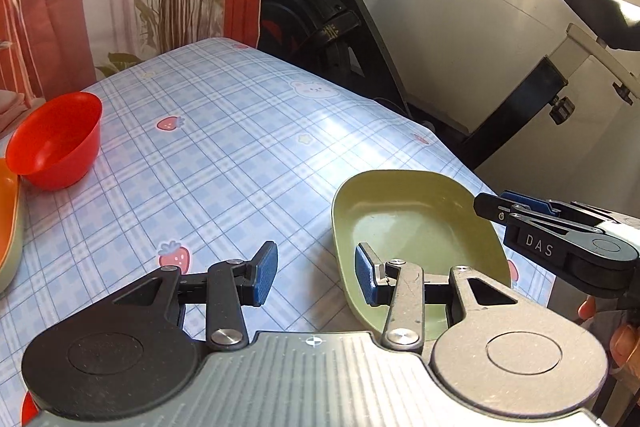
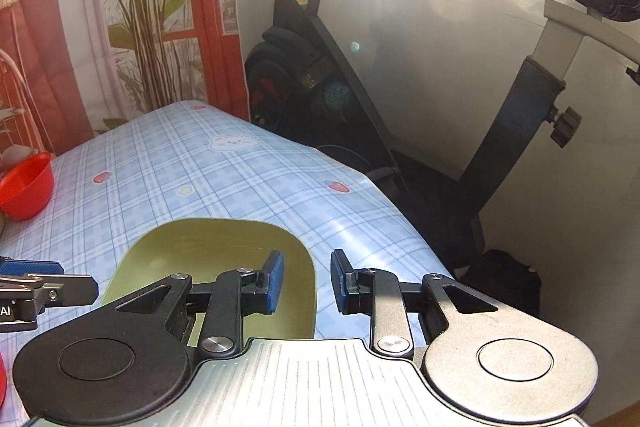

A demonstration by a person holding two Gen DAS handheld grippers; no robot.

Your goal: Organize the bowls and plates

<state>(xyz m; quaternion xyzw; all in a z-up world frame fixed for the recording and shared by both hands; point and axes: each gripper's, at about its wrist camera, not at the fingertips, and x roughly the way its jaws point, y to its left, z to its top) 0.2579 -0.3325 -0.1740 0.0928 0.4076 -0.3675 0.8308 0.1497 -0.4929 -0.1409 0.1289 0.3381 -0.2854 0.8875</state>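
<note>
A green rounded plate (image 1: 408,227) lies on the plaid tablecloth near the table's right edge; it also shows in the right wrist view (image 2: 216,251). My left gripper (image 1: 316,273) is open, its right finger over the plate's near left rim, its left finger over bare cloth. My right gripper (image 2: 307,281) is open and straddles the plate's right rim, left finger inside, right finger outside. The right gripper shows in the left wrist view (image 1: 504,207) at the plate's right rim. A red bowl (image 1: 56,143) stands at the far left, also seen in the right wrist view (image 2: 26,189).
An orange-and-green dish (image 1: 8,223) lies at the left edge beside the red bowl. The table's right edge (image 1: 448,147) drops off close to the plate. An exercise bike (image 1: 340,27) stands beyond the table. A curtain and plant are behind.
</note>
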